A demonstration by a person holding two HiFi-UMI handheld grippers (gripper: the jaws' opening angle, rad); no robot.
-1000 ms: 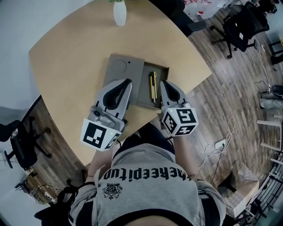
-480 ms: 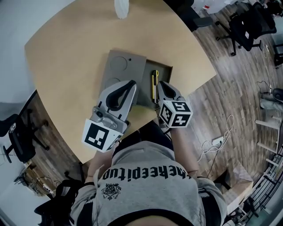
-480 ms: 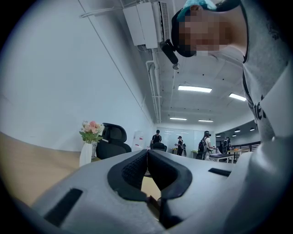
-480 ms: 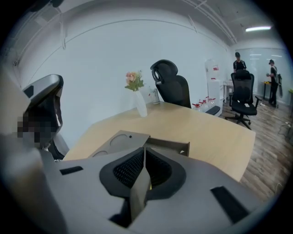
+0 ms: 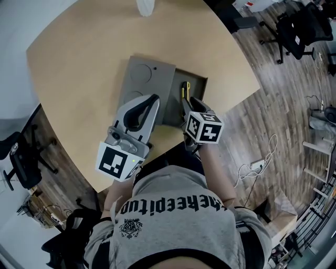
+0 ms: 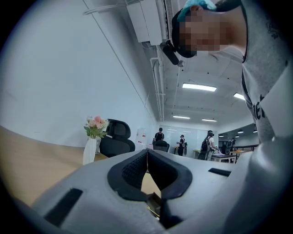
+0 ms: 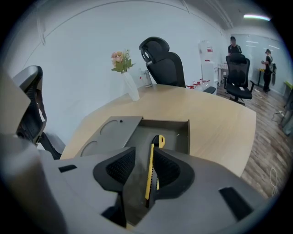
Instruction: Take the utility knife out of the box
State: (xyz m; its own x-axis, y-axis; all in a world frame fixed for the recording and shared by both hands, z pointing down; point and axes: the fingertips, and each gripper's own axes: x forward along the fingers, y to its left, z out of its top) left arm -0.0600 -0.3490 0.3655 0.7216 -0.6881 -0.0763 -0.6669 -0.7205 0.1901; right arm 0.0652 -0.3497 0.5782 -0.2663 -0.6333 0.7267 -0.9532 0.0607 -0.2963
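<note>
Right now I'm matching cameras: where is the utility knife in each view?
Head view: utility knife upper centre, in the open box.
Left gripper view: not made out.
Right gripper view: low centre, between the right gripper's opening fingers.
Shared landmark: the flower vase, in all three.

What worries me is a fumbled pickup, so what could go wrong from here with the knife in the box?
1. The utility knife lies off-centre between the opening jaws of the right gripper, close to one pad. A closing grip may catch it unevenly, so it could twist or slip.
2. The left gripper is shut on nothing, so the box is likely unsteadied and may slide or lift along.
</note>
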